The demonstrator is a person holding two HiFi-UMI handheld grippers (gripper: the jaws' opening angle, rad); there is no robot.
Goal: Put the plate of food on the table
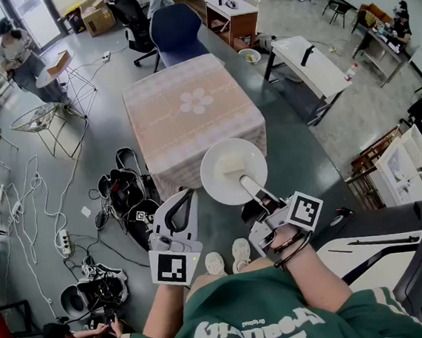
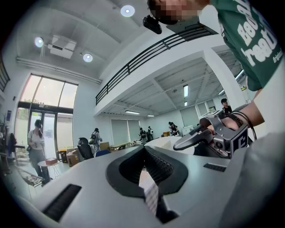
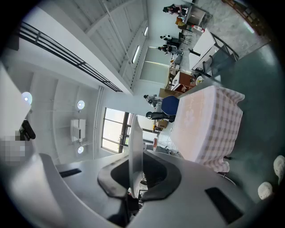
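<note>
Plate of food [image 1: 214, 180] is up in the air, not down yet, so let's work outward from the body. Closest in, both forearms reach forward at waist height and both grippers point level, above the person's shoes [image 1: 228, 258] on the floor. The left gripper [image 1: 190, 195] has its fingers pressed together on nothing. It looks like a spare, tucked in beside the plate and taking no weight. The right hand [image 1: 286, 237] does the carrying. The right gripper [image 1: 246, 183] has its fingers clamped narrow on the plate's near rim, and the right gripper view shows the plate edge-on between them. A rim pinch like that makes sense, since it leaves the underside free to land flat. A pale block of food [image 1: 229, 163] sits near the plate's middle, which I'd judge helps keep it from sliding. Just beyond is the counter [image 1: 169, 135], draped in a checked cloth. From above, the plate's far edge overlaps the counter's near side, but the gripper view shows them apart. Further out, a blue chair [image 1: 175, 28] stands at the counter's far side.
</note>
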